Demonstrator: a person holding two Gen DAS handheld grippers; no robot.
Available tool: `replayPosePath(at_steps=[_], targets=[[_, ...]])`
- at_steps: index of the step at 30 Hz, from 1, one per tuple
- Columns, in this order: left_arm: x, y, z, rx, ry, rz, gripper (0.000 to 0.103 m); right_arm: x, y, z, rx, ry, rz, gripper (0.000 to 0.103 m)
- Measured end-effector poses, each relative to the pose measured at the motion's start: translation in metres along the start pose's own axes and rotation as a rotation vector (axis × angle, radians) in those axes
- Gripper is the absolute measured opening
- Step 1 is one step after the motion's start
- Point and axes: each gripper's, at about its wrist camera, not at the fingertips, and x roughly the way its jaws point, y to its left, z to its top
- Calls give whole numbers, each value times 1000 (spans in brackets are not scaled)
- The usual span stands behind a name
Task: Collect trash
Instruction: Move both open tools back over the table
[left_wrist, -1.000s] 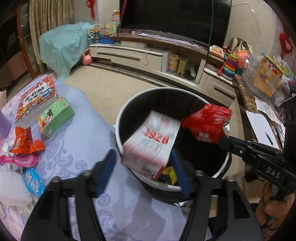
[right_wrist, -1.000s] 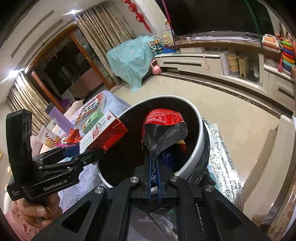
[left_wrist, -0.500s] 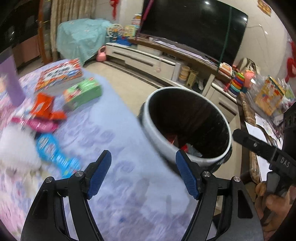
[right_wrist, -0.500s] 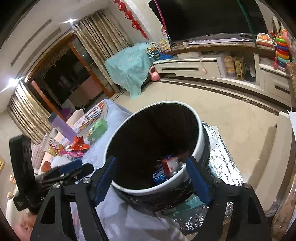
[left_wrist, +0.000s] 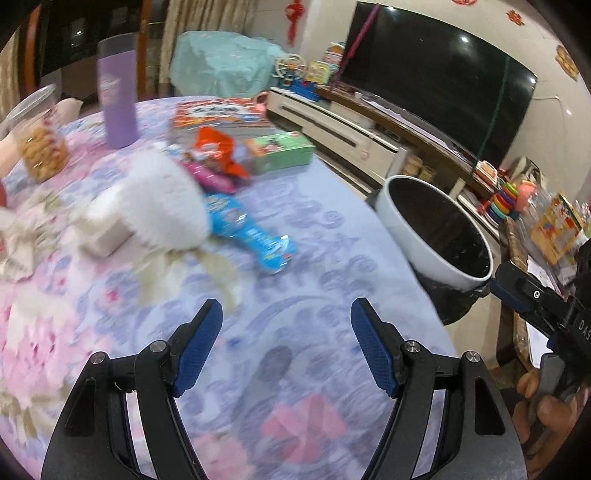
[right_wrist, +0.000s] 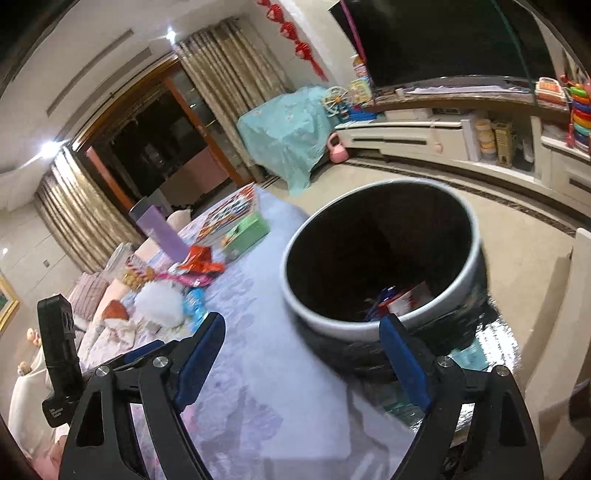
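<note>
The round trash bin has a smooth white rim and a black inside. It stands beside the counter. Crumpled wrappers lie at its bottom. The right gripper is near the bin, jaws opening, nothing between them. The left gripper hangs over the flowery cloth, jaws wide and empty. A shiny blue wrapper lies on the counter.

Glossy white bin; floral cloth tablecloth; shiny blue plastic wrapper.

We've got warm indoor light with ceiling spots flaring top left; heavy motion blur smears the tablecloth and bin rim; fisheye bends the edges into dark corners; TV catches glare.
</note>
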Motion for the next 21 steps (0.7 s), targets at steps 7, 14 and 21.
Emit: replayPosePath(at_steps=[7,14,21], targets=[[-16,35,-19,-39,-11,47,74,16,30,-17,-40,45,43,87],[-29,72,-33,-84,-11,99,74,31,60,-31,-88,90,80,87],[-43,104,-42,-135,-17,138,74,49,89,-44,-145,123,115,88]])
